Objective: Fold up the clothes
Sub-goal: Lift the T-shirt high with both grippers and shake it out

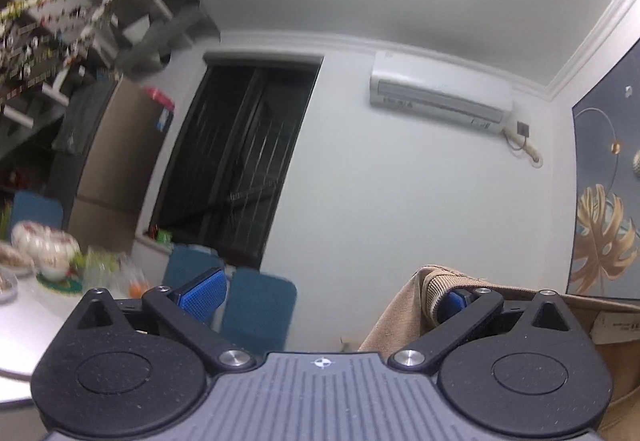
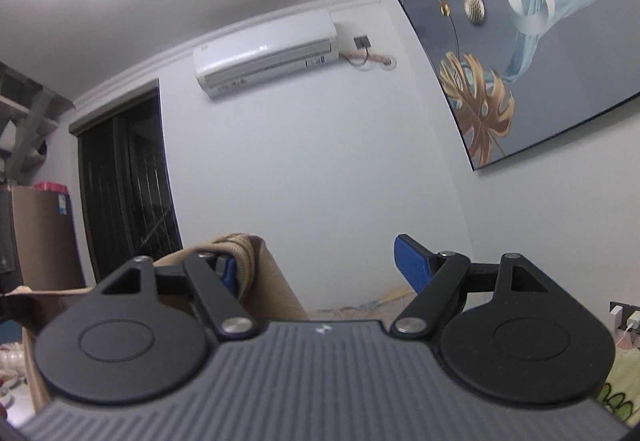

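A tan ribbed garment (image 1: 396,321) hangs over the right finger of my left gripper (image 1: 328,297), hiding most of that finger's blue pad. The left finger's blue pad (image 1: 202,295) stands far off, bare. The jaws are wide apart with only air between them. In the right wrist view the same tan garment (image 2: 272,281) is draped around the left finger of my right gripper (image 2: 320,267). Its right blue pad (image 2: 412,265) is bare and well apart. Both grippers are held high and point roughly level at the white wall.
A white table (image 1: 24,321) with bowls and glasses is at the lower left, with blue chairs (image 1: 256,305) behind it. A dark doorway (image 1: 240,161), an air conditioner (image 1: 440,97) and a large wall picture (image 2: 520,41) lie ahead. Green patterned bedding (image 2: 620,389) is at lower right.
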`<state>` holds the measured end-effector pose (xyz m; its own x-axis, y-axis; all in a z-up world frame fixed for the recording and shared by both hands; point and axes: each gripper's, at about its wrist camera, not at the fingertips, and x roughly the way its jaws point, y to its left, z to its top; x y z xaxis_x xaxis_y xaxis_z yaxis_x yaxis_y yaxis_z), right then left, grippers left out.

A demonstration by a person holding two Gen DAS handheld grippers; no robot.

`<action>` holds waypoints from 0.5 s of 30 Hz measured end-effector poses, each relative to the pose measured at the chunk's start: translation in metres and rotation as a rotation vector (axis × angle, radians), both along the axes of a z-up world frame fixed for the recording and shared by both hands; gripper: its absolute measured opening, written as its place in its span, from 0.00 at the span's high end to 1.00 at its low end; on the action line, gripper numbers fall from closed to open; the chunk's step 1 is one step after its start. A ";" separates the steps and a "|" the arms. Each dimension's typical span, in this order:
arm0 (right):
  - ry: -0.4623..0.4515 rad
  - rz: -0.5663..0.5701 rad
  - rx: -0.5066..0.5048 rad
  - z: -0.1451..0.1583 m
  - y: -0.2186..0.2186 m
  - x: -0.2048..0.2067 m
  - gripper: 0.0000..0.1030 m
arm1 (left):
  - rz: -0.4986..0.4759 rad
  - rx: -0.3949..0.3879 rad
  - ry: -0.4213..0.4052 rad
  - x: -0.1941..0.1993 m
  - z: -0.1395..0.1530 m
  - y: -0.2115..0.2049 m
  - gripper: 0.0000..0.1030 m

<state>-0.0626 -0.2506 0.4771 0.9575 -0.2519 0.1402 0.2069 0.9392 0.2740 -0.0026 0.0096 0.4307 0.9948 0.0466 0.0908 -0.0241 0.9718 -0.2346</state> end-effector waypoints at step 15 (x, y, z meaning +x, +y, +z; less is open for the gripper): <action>0.289 -0.034 0.042 -0.187 -0.069 0.263 0.24 | -0.023 0.053 0.251 0.291 -0.226 -0.040 0.00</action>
